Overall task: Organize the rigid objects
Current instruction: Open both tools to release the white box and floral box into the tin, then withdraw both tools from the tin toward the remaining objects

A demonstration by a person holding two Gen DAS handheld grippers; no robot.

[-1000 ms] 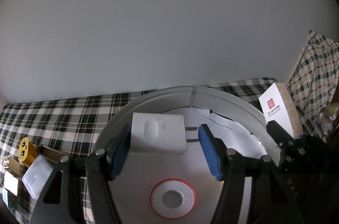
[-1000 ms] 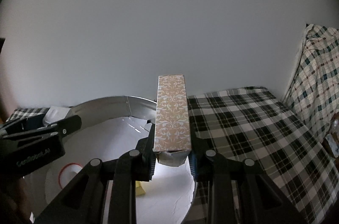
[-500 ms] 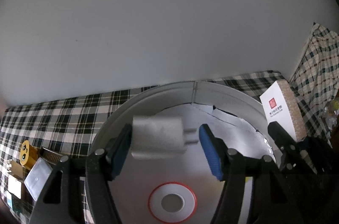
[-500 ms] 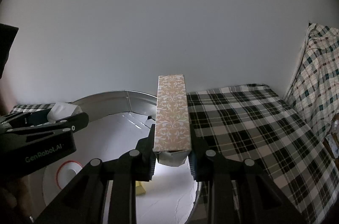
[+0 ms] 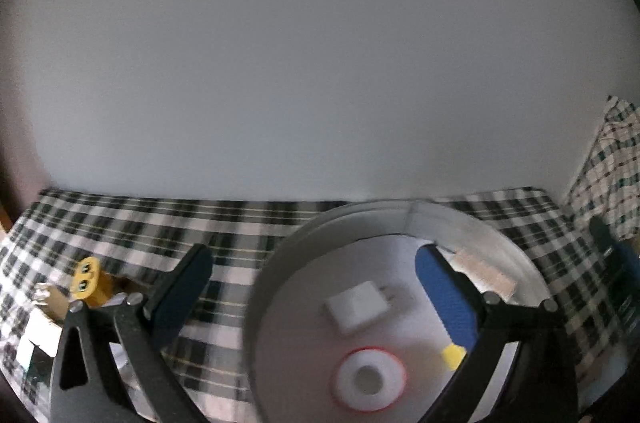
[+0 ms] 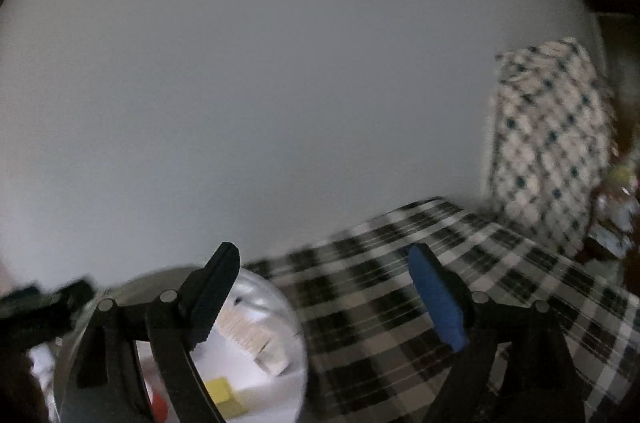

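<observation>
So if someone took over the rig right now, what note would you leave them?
Left tool: open, empty, jaws just opened.
Right tool: open, empty, jaws just opened.
In the round tin: white plug adapter, patterned box, tape roll, small yellow block.
Left: yellow connector and other bits on the checked cloth.

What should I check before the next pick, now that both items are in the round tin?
1. Left gripper empty, jaws just opened: ok.
2. Right gripper empty, jaws just opened: ok.
3. White charger lying inside the round tin: ok.
4. Patterned box inside the tin: ok, though whether it rests flat, cannot tell.
5. Yellow connector on the checked cloth, not yet sorted: not ok.
</observation>
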